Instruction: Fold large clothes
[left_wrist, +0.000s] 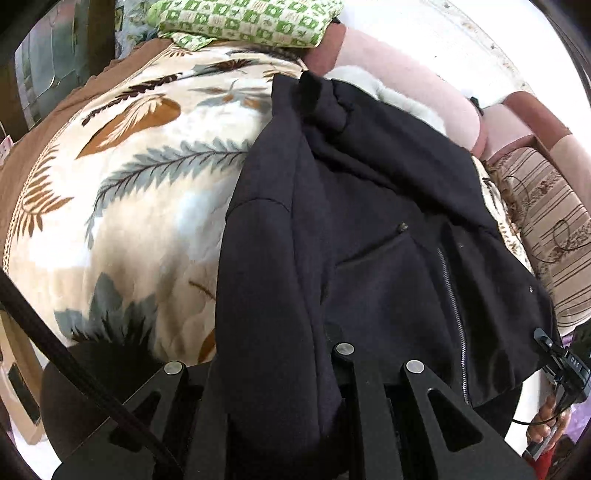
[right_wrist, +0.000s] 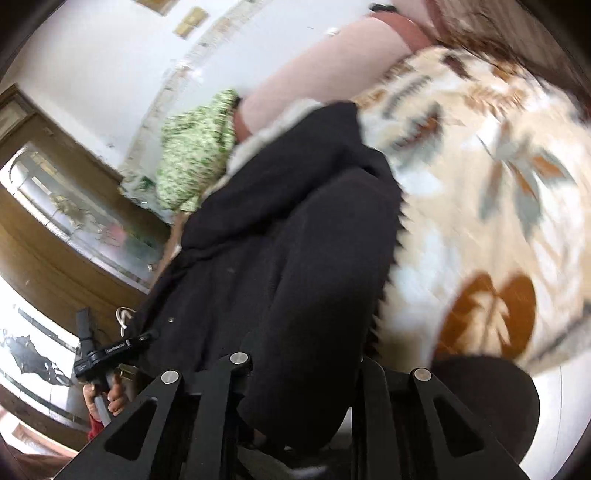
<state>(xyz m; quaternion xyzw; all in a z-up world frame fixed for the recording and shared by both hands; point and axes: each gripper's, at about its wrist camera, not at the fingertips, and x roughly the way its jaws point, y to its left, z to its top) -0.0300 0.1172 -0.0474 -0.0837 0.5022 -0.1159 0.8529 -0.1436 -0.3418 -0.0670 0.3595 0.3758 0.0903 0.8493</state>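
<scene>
A black zip-up jacket (left_wrist: 369, 236) lies on a bed with a cream leaf-print blanket (left_wrist: 140, 177). Its zipper (left_wrist: 452, 306) runs down the front and a sleeve bunches at the top. My left gripper (left_wrist: 280, 369) is shut on a thick fold of the jacket's left side, which covers the fingertips. My right gripper (right_wrist: 306, 373) is shut on another fold of the jacket (right_wrist: 295, 229); the cloth hides the fingertips. The right gripper also shows at the lower right of the left wrist view (left_wrist: 557, 362). The right wrist view is motion-blurred.
A green checked pillow (left_wrist: 243, 22) lies at the head of the bed, also in the right wrist view (right_wrist: 192, 155). A pink padded headboard (left_wrist: 424, 88) and a white wall stand behind. A striped beige cushion (left_wrist: 546, 229) lies right. A wooden cabinet with glass (right_wrist: 74, 206) stands at left.
</scene>
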